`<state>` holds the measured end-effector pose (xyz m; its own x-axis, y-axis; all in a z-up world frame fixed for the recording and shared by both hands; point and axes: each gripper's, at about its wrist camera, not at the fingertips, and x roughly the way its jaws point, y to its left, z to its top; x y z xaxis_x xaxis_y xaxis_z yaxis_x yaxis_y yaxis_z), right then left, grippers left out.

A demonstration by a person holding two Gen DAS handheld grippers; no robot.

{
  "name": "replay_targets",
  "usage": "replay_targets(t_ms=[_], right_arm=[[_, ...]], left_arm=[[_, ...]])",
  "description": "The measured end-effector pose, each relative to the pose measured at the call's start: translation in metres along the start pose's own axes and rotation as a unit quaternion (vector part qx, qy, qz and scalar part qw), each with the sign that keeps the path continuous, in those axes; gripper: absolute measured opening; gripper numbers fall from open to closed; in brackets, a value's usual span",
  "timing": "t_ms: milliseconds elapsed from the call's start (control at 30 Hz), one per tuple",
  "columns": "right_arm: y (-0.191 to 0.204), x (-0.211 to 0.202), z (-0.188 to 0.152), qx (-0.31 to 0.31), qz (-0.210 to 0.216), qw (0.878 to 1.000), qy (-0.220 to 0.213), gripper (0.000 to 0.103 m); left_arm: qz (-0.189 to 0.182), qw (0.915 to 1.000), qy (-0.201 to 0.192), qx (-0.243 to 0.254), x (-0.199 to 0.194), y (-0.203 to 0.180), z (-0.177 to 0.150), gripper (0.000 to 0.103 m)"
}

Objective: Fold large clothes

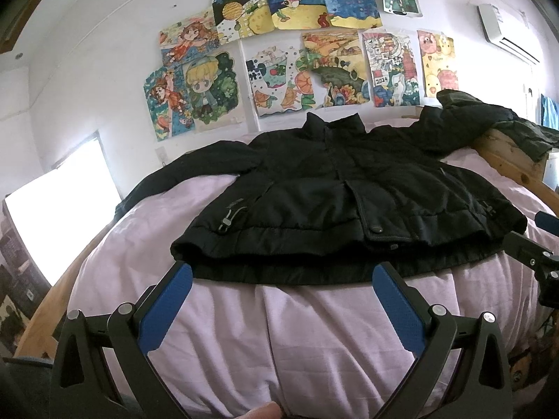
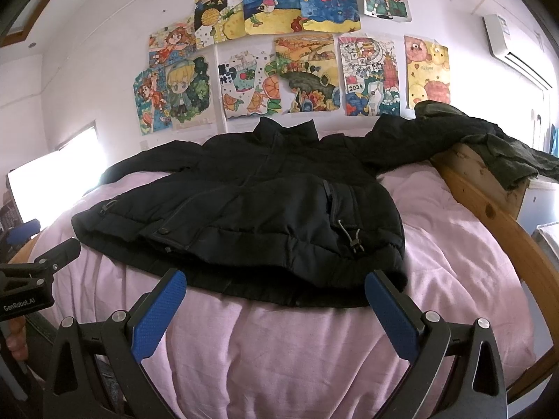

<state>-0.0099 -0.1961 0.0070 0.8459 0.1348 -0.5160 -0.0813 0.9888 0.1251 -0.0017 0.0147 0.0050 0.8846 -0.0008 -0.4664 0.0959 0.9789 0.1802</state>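
Note:
A black padded jacket (image 1: 332,188) lies flat and front up on a pink bedsheet (image 1: 314,331), collar toward the wall, sleeves spread to both sides. It also shows in the right wrist view (image 2: 265,202). My left gripper (image 1: 283,272) is open and empty, its blue pads (image 1: 167,307) just short of the jacket's hem. My right gripper (image 2: 276,279) is open and empty, also at the hem, toward the jacket's right half. The right gripper shows at the right edge of the left wrist view (image 1: 538,255), and the left gripper at the left edge of the right wrist view (image 2: 31,272).
A wooden bed frame (image 2: 489,202) runs along the right side, with a dark green garment (image 2: 506,150) draped over its corner. Children's drawings (image 1: 297,52) cover the white wall behind. A bright window (image 1: 59,209) is at the left. An air conditioner (image 1: 506,31) hangs top right.

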Motion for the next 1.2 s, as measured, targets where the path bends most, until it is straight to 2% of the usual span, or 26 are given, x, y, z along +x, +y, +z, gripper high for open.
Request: replay_targets(t_ms=[1200], right_arm=[[-0.0036,0.0025,-0.002,0.002,0.001,1.0,0.004,0.103]], left_arm=[[0.002,1.0,-0.001,0.003,-0.0003,-0.0011,-0.0001,0.102]])
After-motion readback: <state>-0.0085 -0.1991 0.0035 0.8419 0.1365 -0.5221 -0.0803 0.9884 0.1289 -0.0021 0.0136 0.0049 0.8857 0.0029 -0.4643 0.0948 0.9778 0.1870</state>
